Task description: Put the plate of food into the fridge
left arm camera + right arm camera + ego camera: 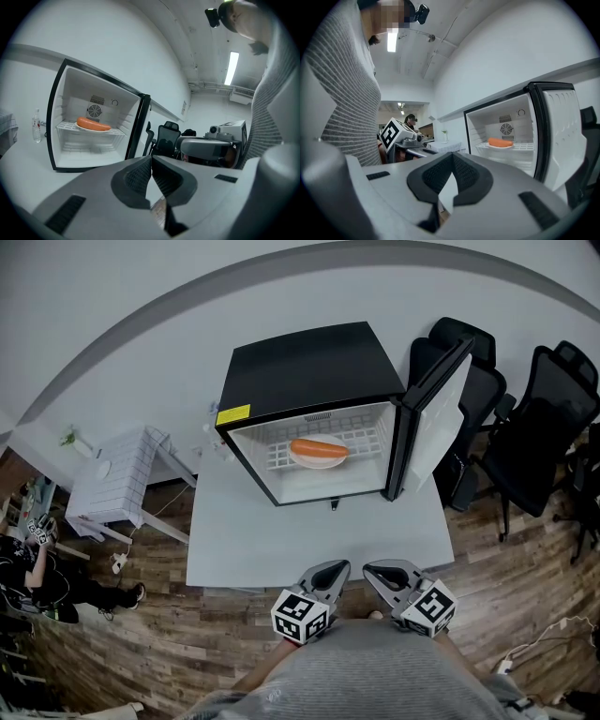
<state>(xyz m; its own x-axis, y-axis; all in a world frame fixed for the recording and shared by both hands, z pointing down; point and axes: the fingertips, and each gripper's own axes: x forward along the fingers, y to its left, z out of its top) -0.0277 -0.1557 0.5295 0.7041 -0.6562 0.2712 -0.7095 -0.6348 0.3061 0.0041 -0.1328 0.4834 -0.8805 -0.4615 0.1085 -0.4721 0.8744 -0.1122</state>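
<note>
Orange, sausage-shaped food [318,448] lies on a white plate [319,464] on the wire shelf [367,441] of the open fridge [300,367] at the worktop's [272,540] far edge, while the left tool [327,572] and right tool [383,572] hover empty, jaws together.

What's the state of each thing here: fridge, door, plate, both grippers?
mini fridge: standing on the white table, inside exposed
fridge door: swung wide open
plate of food: inside the fridge, resting on the wire shelf
left gripper: shut, nothing between the jaws, close to the person's body
right gripper: shut, nothing between the jaws, beside the left one
</note>
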